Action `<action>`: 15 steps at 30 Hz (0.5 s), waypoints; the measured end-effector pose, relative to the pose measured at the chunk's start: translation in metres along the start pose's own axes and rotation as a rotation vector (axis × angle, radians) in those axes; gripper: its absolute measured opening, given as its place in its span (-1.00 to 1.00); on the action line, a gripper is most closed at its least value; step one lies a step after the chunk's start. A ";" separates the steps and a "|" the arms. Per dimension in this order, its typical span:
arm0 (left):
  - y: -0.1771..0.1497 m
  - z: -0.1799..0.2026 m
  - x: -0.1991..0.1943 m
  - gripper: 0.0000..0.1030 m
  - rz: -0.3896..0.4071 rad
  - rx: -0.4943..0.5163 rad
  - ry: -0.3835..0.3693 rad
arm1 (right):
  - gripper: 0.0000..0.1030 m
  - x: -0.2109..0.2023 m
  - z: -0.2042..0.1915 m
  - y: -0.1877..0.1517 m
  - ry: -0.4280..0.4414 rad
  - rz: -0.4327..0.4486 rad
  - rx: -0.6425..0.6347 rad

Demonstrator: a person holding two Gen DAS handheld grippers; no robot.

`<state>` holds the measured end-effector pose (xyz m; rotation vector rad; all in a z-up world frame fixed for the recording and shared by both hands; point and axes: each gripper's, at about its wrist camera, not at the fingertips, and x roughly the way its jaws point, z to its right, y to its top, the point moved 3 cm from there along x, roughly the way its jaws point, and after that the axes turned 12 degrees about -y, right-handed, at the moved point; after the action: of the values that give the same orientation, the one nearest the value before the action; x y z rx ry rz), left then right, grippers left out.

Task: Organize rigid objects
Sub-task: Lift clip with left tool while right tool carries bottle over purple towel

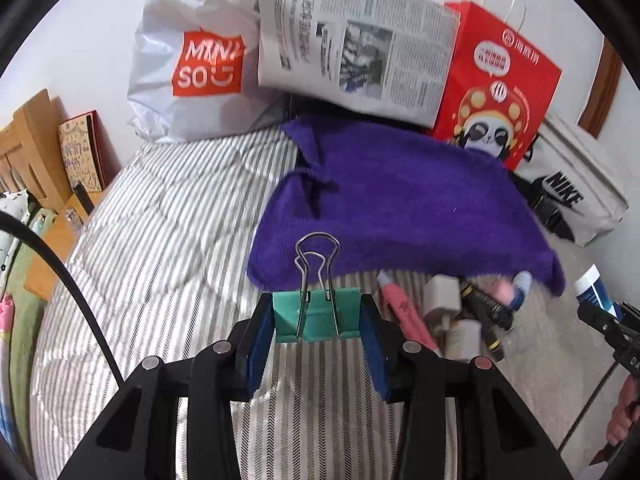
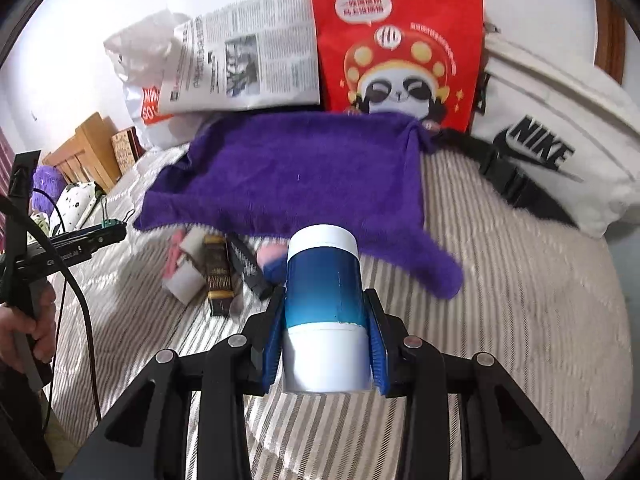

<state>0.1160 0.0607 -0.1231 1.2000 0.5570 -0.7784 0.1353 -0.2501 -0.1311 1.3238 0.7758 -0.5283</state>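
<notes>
Left hand-held gripper (image 1: 318, 316) clamps my green binder clip (image 1: 316, 314), right hand-held gripper (image 2: 325, 344) grips the blue-and-white bottle (image 2: 325, 304), both clear of the bed (image 1: 160, 220) for sorting.

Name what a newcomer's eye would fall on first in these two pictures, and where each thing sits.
A purple towel spreads across the striped bed, small items half tucked under its near edge. Behind it a red panda bag stands against the wall. Up close, the left claw grips a green binder clip; the right claw grips a blue-and-white tube.
</notes>
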 end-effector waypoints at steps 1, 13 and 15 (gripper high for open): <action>0.005 0.001 -0.003 -0.23 0.004 -0.003 -0.011 | -0.28 -0.001 0.001 0.005 0.001 0.004 -0.001; 0.062 0.014 -0.017 -0.23 0.061 0.026 -0.052 | -0.28 -0.009 0.002 0.059 0.014 0.068 -0.018; 0.071 0.018 -0.016 -0.23 0.066 0.040 -0.055 | -0.28 -0.006 0.001 0.063 0.017 0.072 -0.015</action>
<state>0.1612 0.0587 -0.0633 1.2241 0.4559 -0.7667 0.1784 -0.2392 -0.0854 1.3387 0.7419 -0.4534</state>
